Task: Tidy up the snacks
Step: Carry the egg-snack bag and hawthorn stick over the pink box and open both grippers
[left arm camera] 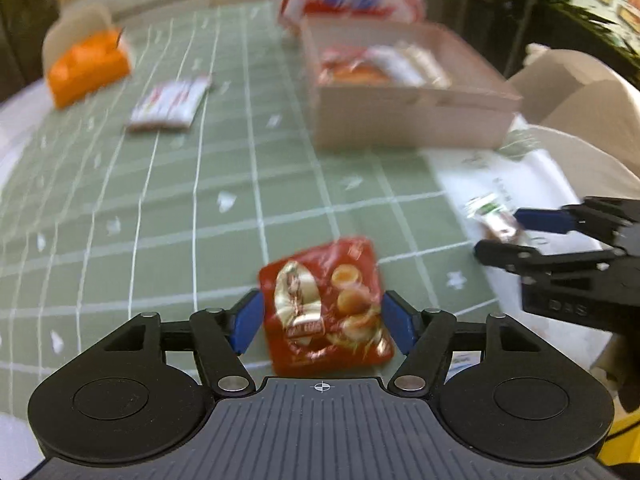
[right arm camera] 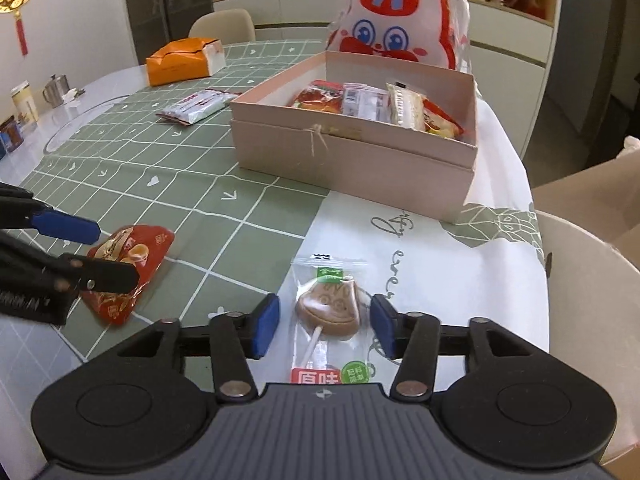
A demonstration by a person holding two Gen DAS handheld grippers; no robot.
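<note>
Straddling: my left gripper [left arm camera: 322, 318], jaws spread, pads clear of the red packet [left arm camera: 326, 306] lying on the table [left arm camera: 160, 200].
Lollipop [right arm camera: 329, 309]: flat, between my right gripper [right arm camera: 325, 328]'s unclenched fingers, ungrasped.
Box [right arm camera: 352, 160]: beyond, open-topped for receiving both.

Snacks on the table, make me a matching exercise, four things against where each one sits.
Things:
1. red snack packet
2. lollipop
3. orange box
4. rabbit bag

Places:
A. behind the pink box
B. far side of the table, left
C. between the left gripper's open fingers
D. between the right gripper's open fingers

Pairs: 1-C, 2-D, 3-B, 4-A
</note>
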